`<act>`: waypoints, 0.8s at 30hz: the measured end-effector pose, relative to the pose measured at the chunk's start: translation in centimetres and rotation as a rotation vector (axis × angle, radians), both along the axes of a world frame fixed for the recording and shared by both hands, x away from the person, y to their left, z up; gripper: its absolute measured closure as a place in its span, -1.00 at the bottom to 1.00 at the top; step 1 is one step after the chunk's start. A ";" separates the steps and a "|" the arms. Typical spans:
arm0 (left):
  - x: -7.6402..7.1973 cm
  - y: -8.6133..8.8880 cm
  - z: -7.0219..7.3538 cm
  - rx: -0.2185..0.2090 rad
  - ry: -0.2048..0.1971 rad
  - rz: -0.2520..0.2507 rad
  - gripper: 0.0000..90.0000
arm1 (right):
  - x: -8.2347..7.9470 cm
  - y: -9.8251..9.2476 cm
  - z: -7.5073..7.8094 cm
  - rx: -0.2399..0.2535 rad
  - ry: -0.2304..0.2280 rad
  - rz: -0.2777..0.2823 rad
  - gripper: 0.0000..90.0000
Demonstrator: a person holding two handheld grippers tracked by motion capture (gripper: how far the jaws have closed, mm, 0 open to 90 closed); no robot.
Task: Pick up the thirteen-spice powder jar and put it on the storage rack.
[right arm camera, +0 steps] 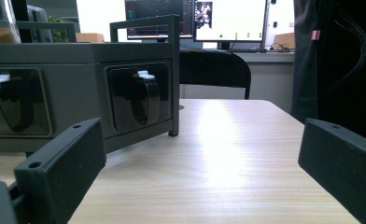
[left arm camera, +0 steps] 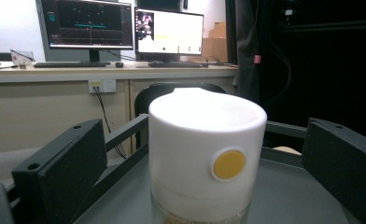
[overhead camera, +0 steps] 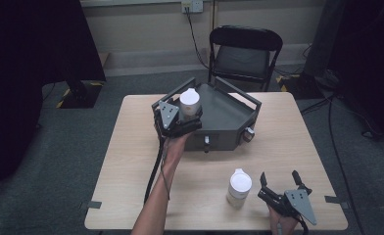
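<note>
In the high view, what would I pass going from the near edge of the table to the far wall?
Right gripper → white-lidded jar on the table → dark grey tray stand → black folding chair → wall socket.

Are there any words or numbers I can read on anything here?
No readable text anywhere.
Yellow dot on the white jar lid: blank, no letters.
Monitors behind the table: lines and marks too small and blurred to read.
Grey tray: no labels seen.
</note>
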State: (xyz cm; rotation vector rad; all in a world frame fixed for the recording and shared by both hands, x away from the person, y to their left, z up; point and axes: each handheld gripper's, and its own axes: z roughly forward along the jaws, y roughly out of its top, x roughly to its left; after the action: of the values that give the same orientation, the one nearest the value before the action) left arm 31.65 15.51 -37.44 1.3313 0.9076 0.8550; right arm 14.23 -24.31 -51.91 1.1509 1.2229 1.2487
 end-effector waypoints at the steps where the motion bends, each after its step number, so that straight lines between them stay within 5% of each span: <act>1: -0.2 0.1 -0.1 0.003 -0.004 -0.005 -1.00 | 0.0 0.0 0.0 0.000 0.000 0.000 -1.00; 14: -2.1 0.4 -0.6 0.036 -0.008 -0.041 -1.00 | 0.0 0.0 0.0 -0.001 0.001 -0.002 -1.00; 24: -3.8 1.9 -1.5 0.010 -0.005 -0.043 -1.00 | 0.0 0.1 0.0 -0.001 0.000 -0.003 -1.00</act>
State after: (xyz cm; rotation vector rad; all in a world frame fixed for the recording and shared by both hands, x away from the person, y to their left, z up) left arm 27.82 17.44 -38.89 1.3520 0.8686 0.8304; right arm 14.24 -24.24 -51.90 1.1515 1.2215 1.2452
